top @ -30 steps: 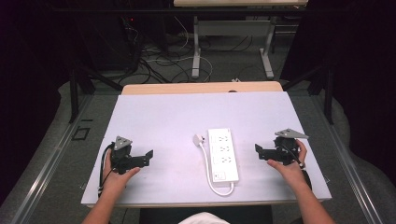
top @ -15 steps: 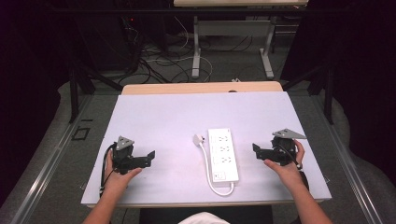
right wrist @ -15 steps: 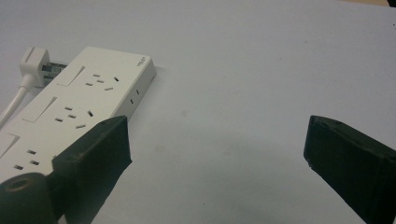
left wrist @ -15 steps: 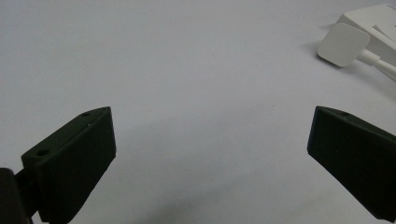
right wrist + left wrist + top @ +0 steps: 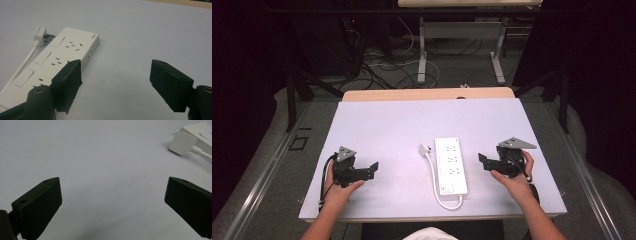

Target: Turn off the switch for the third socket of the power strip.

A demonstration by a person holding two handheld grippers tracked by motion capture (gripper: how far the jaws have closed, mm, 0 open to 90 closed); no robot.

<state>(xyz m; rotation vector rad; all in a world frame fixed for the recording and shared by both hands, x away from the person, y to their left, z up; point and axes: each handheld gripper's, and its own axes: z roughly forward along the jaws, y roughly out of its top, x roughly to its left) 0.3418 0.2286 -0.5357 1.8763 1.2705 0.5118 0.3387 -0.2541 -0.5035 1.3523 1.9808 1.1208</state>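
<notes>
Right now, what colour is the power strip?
White, like its cable; the power strip shows best in the right gripper view.

Both forearms are bare; each hand-held gripper, left point(image 5: 373, 169) and right point(image 5: 482, 160), is black with blocky jaws, a grey three-cornered top plate and a black trailing cable
</notes>
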